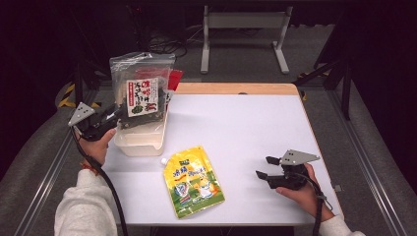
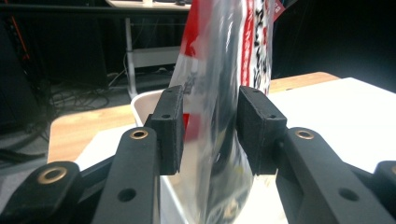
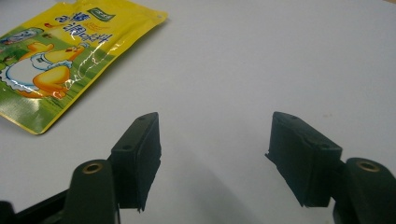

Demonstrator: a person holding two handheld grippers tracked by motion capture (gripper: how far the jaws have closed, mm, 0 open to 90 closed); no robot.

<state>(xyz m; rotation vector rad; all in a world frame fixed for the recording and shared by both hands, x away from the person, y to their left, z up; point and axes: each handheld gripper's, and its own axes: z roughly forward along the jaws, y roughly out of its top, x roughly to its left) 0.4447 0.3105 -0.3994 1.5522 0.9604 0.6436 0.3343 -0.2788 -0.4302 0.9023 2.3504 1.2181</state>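
A clear bag of dark dried food with a white and red label [image 1: 142, 88] stands upright in a white bin [image 1: 140, 142] at the table's left. My left gripper [image 1: 118, 114] reaches it from the left. In the left gripper view the bag [image 2: 224, 46] hangs between the parted pads of the left gripper [image 2: 210, 126], which is open and lies loosely around it, above the bin's rim [image 2: 144, 100]. My right gripper [image 1: 263, 167] rests low at the front right, open and holding nothing [image 3: 215, 154]. A yellow spouted pouch [image 1: 195, 182] lies flat on the table, ahead and left of the right jaws [image 3: 60, 60].
A red packet [image 1: 174, 77] stands behind the clear bag in the bin. The white table top [image 1: 246, 128] has a wooden strip along its far edge. A grey metal frame [image 1: 243, 29] stands on the floor beyond the table.
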